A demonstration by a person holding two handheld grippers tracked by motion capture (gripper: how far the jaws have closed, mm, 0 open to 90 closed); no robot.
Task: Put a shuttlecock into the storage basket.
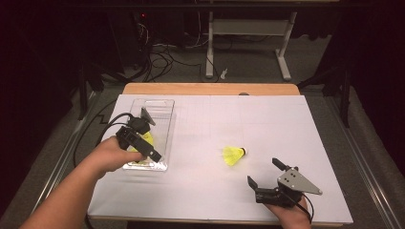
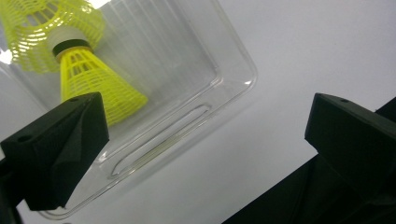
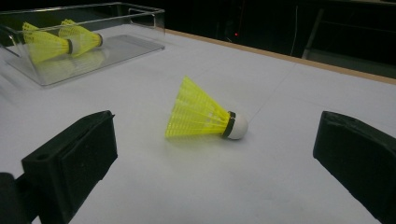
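Two hand-held grippers, yellow plastic shuttlecocks.
Right gripper (image 1: 269,174), jaws spread, faces loose yellow shuttlecock (image 1: 233,155) at 11 o'clock; left gripper (image 1: 143,143) (also spread, empty) hovers over clear plastic tray (image 1: 162,112).

The room was dark beyond the white-covered table (image 1: 267,119) with its wooden edge. A grey floor (image 1: 248,67) lay behind it, strewn with black cables (image 1: 162,59). White desk legs (image 1: 209,47) stood there.
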